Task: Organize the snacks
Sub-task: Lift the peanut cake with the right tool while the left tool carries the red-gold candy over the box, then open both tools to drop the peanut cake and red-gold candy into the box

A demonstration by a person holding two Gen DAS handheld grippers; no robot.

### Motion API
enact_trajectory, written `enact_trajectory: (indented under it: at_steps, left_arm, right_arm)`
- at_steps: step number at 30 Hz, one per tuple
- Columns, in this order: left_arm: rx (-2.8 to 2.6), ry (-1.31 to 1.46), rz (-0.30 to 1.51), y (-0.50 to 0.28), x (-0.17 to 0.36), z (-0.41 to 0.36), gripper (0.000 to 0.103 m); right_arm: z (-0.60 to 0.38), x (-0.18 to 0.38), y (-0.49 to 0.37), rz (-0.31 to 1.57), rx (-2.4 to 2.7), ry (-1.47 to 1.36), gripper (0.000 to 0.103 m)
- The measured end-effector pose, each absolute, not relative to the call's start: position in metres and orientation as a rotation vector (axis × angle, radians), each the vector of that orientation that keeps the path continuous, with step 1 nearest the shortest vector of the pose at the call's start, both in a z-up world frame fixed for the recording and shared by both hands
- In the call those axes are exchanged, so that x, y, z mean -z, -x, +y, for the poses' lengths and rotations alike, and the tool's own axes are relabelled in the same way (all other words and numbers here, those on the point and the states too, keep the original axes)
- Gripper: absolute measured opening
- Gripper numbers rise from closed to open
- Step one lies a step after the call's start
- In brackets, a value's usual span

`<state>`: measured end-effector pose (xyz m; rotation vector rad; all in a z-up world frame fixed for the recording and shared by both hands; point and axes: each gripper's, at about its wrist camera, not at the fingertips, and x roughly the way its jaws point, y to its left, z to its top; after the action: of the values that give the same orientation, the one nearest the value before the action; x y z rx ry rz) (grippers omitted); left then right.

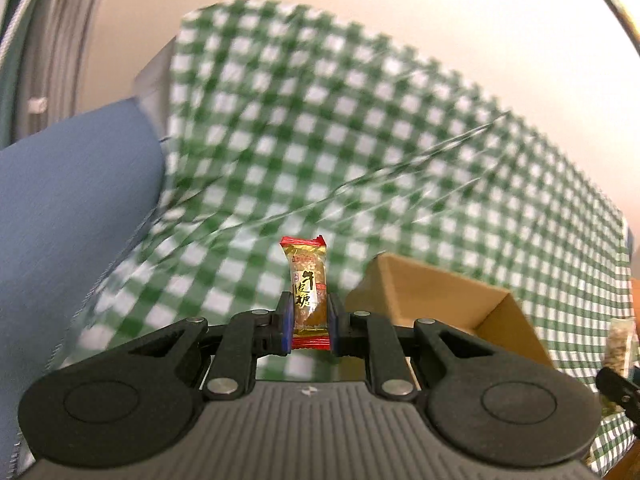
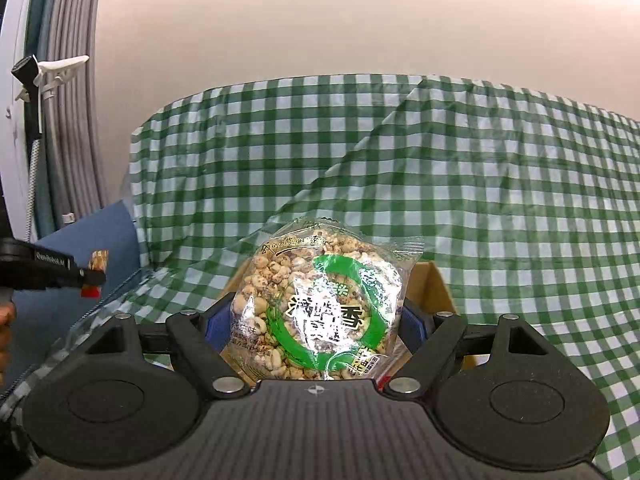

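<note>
A blue cushion (image 1: 76,208) sits at far left beside a table draped in a green-and-white checked tablecloth (image 1: 360,128), blurred in the left wrist view. At centre the left gripper (image 1: 310,320) has its jaws drawn nearly together on a small gold-and-red wrapped candy (image 1: 307,292), held upright between the blue pads above the cloth. Just to its right an open cardboard box (image 1: 440,300) rests on the table. In the right wrist view, the left gripper (image 2: 90,276) and its candy appear at the left edge over the cushion. The right gripper (image 2: 320,328), jaws spread wide, clamps a clear bag of puffed-grain snack (image 2: 320,308) with a green ring label, held in front of the box (image 2: 434,288).
</note>
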<state>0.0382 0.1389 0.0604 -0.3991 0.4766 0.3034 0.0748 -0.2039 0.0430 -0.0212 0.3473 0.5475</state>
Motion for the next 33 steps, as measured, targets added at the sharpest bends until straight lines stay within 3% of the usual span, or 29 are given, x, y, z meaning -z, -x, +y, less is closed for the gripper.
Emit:
enact_trajectory:
  at_steps: [16,33]
  left_arm:
    - [-0.051,0.215,0.333,-0.074,-0.066,0.006,0.018]
    - [-0.002,0.249,0.351,-0.1,-0.057,-0.014,0.018]
  right_arm:
    - [-0.211,-0.042,-0.075,0.27,-0.442,0.052,0.082]
    - [-0.196,-0.044,-0.087,0.313,-0.409,0.038,0.082]
